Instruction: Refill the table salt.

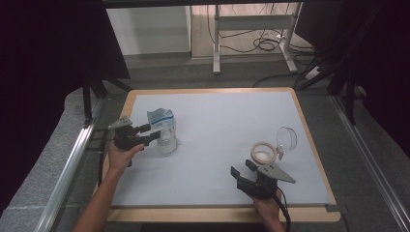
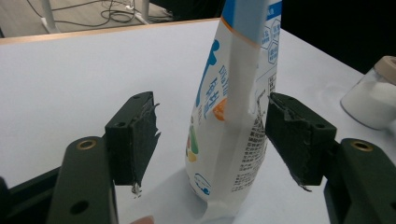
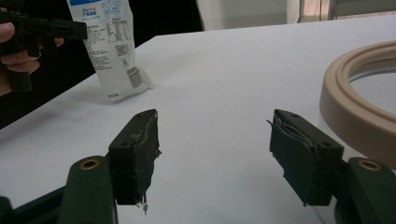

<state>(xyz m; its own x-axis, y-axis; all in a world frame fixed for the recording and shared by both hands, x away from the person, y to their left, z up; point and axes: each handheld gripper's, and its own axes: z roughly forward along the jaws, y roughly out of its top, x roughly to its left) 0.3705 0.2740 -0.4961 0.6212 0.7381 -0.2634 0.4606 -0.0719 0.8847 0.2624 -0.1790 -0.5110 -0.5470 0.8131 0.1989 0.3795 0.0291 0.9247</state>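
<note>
A white pouch with blue print (image 1: 164, 129) stands upright on the left of the white mat (image 1: 217, 121). My left gripper (image 1: 151, 132) is level with it and open. In the left gripper view the pouch (image 2: 233, 116) stands between the jaws: the right pad (image 2: 292, 135) is at its edge and the left pad (image 2: 133, 135) is apart. A glass jar with a beige rim (image 1: 264, 152) and a swung-open clear lid (image 1: 287, 137) sits at the right. My right gripper (image 1: 242, 167) is just in front of the jar, open, with nothing between its jaws (image 3: 215, 121).
The mat lies on a wooden-edged table (image 1: 309, 145). The jar (image 2: 373, 98) holds white powder. Its beige rim (image 3: 359, 93) is close to my right jaw. The far pouch (image 3: 112, 51) and the left hand with its gripper (image 3: 42, 30) appear in the right gripper view.
</note>
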